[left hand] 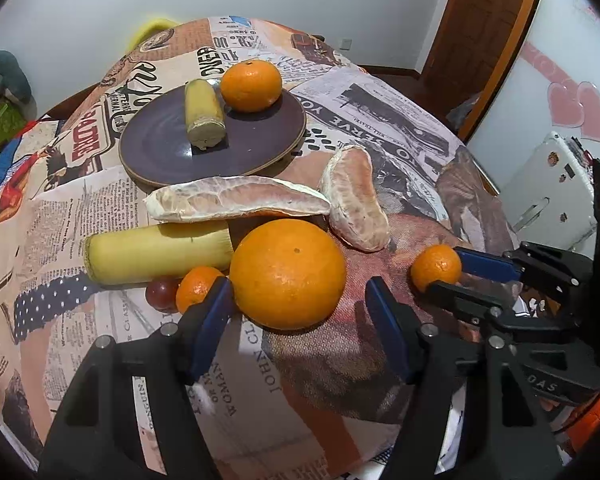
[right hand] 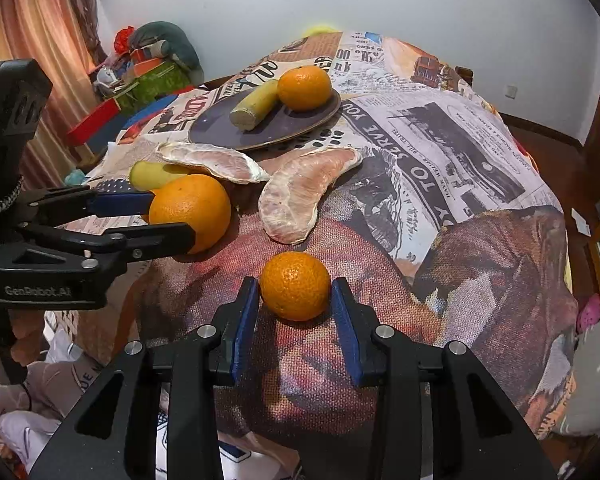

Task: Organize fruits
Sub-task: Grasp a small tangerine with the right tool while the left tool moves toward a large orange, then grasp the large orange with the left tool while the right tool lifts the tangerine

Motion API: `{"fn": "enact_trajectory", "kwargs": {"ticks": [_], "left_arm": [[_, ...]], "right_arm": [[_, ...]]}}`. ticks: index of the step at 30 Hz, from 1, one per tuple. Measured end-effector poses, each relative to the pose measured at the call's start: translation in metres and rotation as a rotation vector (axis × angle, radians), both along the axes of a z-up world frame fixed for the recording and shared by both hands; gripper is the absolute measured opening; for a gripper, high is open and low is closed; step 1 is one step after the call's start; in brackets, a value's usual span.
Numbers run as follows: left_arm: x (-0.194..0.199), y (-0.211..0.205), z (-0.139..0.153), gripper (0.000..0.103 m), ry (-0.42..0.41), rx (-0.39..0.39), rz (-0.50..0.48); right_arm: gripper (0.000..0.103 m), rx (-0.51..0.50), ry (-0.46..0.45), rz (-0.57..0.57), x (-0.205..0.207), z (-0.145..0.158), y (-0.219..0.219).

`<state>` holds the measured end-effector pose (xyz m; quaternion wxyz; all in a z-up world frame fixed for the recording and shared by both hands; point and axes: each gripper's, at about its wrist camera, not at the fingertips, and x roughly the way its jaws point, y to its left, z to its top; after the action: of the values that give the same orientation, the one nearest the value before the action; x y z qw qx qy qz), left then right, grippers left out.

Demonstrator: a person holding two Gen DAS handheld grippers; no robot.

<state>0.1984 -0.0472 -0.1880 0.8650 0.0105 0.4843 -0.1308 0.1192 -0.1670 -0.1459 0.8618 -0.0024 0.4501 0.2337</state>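
Observation:
A big orange (left hand: 288, 274) lies on the printed tablecloth between the fingers of my left gripper (left hand: 298, 300). That gripper is open: its left pad is at the peel and a gap shows at the right pad. My right gripper (right hand: 295, 296) is shut on a small mandarin (right hand: 295, 286) resting on the cloth, a blue pad against each side. A dark plate (left hand: 160, 148) further back holds a mandarin (left hand: 251, 86) and a short yellow stalk piece (left hand: 204, 114). In the right wrist view my left gripper (right hand: 174, 219) flanks the big orange (right hand: 190, 212).
Two peeled pomelo segments (left hand: 236, 200) (left hand: 356, 200) lie between the plate and the orange. A longer yellow stalk piece (left hand: 156, 254), another small mandarin (left hand: 198, 286) and a red grape (left hand: 162, 294) sit left of the orange. The table's right edge (right hand: 552, 208) drops off toward a wooden door.

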Motion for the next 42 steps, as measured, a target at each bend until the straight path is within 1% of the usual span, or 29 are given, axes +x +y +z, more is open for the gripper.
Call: {"fn": "enact_trajectory", "kwargs": {"ticks": [4,6,8,11,15,17,23,27,30,36,39,42], "left_arm": [[0.0,-0.007,-0.003,0.066,-0.024,0.043,0.004],[-0.003,-0.013,-0.005,0.059,-0.051,0.092,0.0],[-0.004,-0.015,-0.006,0.059,-0.069,0.111,-0.012],[-0.002,-0.011,-0.005,0.058,-0.054,0.092,-0.016],[-0.005,0.001,0.0,0.058,-0.007,0.003,-0.027],[-0.012,0.005,0.004,0.057,0.0,-0.016,-0.043],[-0.036,0.017,0.009,0.057,0.021,-0.001,-0.083],[-0.045,0.028,0.006,0.057,0.049,0.0,-0.091],[-0.048,0.028,0.007,0.058,0.046,0.011,-0.094],[-0.039,0.016,0.002,0.064,0.054,0.018,-0.079],[-0.031,0.009,-0.004,0.069,0.07,0.039,-0.059],[-0.022,0.006,-0.011,0.069,0.095,0.04,-0.036]], "right_arm": [[0.034,-0.006,0.002,0.005,0.001,0.0,0.001],[0.034,-0.01,0.0,0.006,0.001,0.001,0.002],[0.034,-0.011,-0.001,0.006,0.002,0.001,0.002],[0.034,-0.009,-0.001,0.005,0.002,0.002,0.002],[0.034,-0.002,-0.006,-0.008,0.003,0.005,-0.002],[0.034,0.006,-0.011,-0.015,0.003,0.008,-0.005],[0.033,0.017,-0.026,-0.017,0.004,0.013,-0.008],[0.033,0.024,-0.021,-0.015,0.005,0.011,-0.007],[0.033,0.027,-0.015,-0.011,0.005,0.009,-0.005],[0.033,0.028,-0.01,0.0,0.004,0.008,-0.002],[0.033,0.027,-0.009,0.006,0.003,0.008,-0.002],[0.033,0.022,-0.01,0.012,0.002,0.007,-0.001]]}}
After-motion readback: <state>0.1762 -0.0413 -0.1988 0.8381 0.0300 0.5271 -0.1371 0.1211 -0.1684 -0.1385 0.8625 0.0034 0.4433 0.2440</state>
